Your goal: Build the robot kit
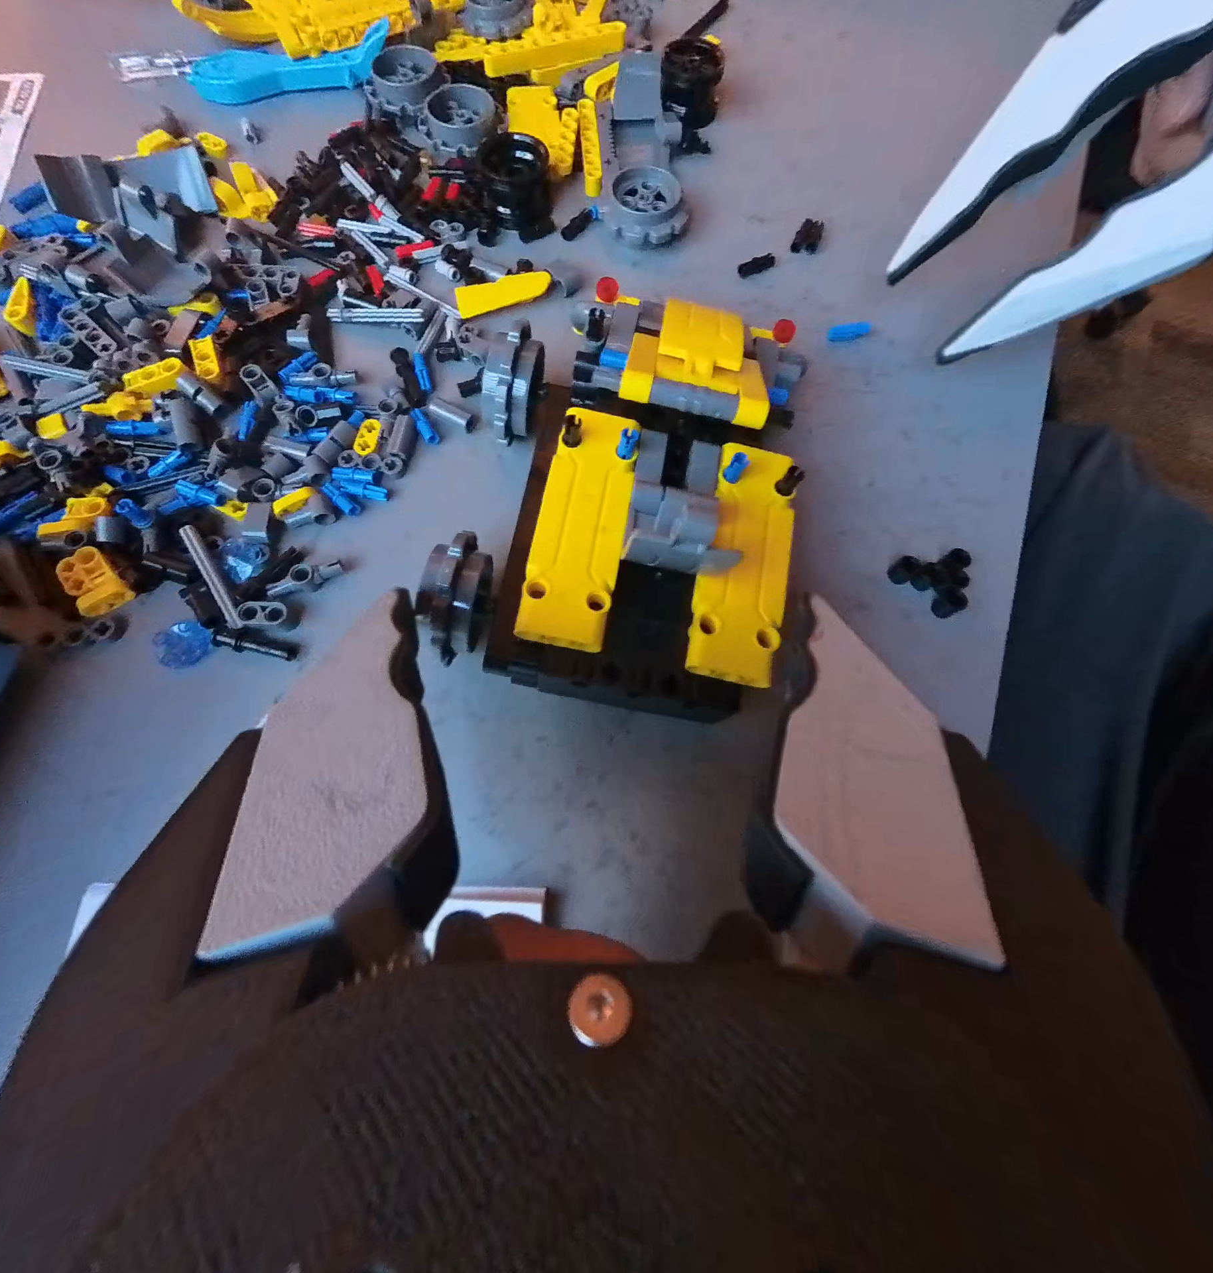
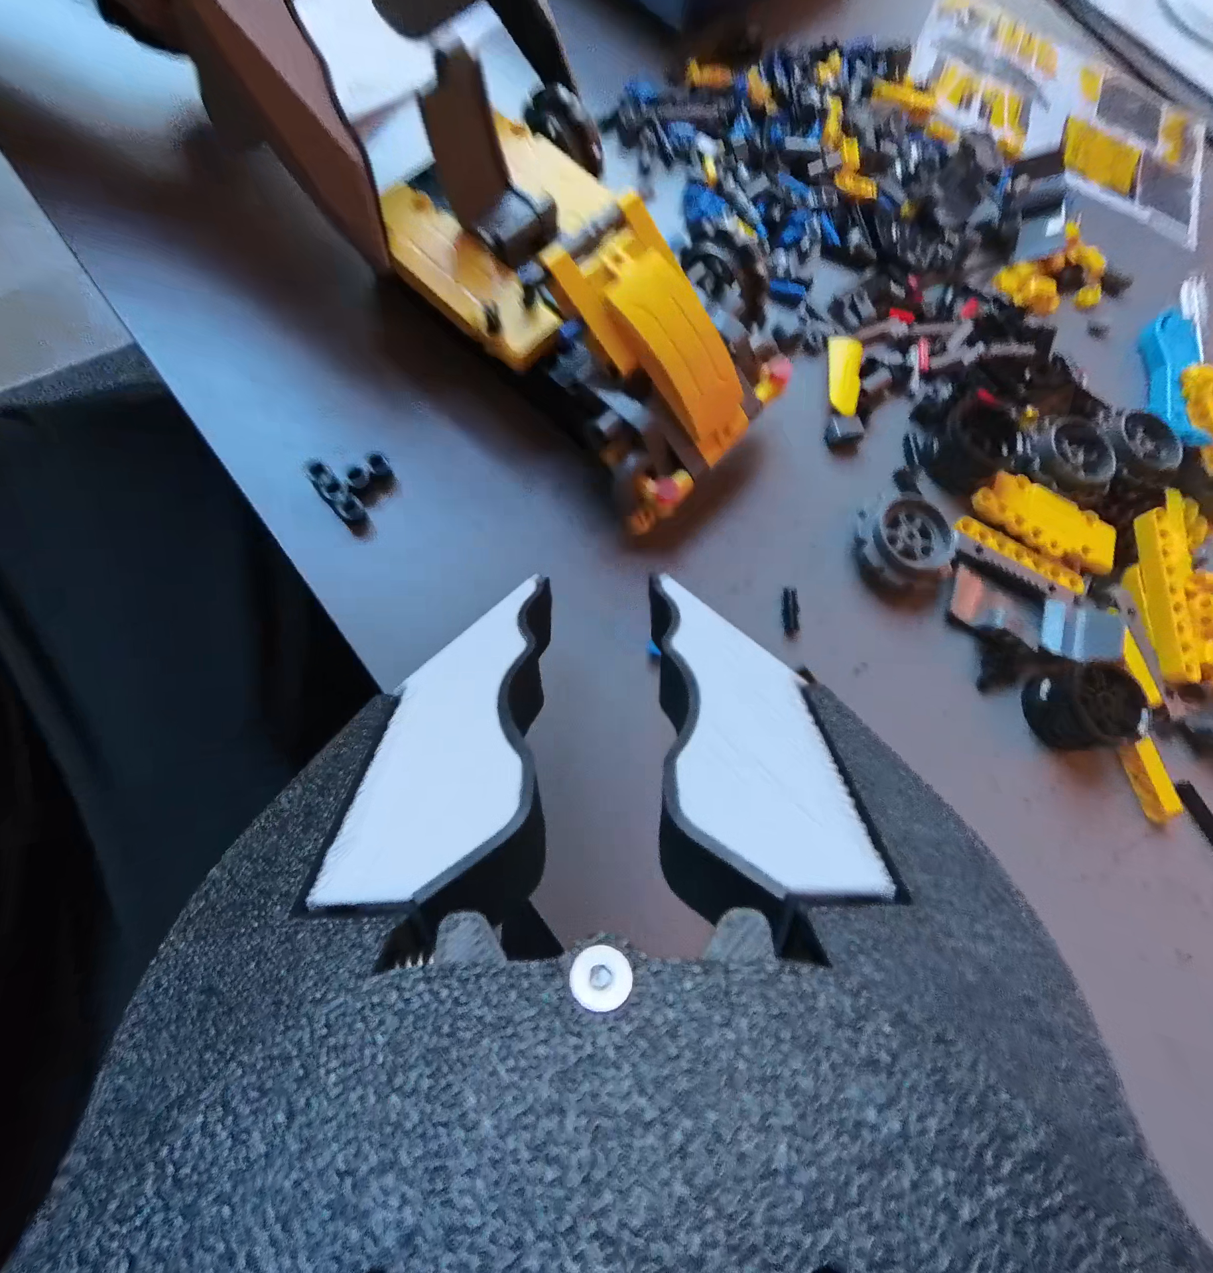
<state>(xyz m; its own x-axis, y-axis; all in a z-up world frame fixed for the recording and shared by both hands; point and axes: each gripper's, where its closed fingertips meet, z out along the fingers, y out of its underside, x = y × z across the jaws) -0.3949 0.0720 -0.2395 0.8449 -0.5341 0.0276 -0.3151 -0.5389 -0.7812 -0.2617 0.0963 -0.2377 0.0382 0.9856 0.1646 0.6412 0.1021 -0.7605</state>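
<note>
The left gripper (image 1: 600, 620) is seen with fingers spread wide about the near end of the yellow toy car (image 1: 658, 510) on the table (image 1: 865, 172), nothing gripped, while the right gripper (image 2: 598, 585) hangs part-open and empty beside the car, over bare table.

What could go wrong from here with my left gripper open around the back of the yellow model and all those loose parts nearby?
The left gripper straddles the yellow model's rear; its left finger sits close to a loose grey wheel, so closing might catch or knock it. The model stands near the table edge, so a sideways shove could tip it off. The right gripper, open and empty, hovers by a small blue pin it could flick away.
</note>
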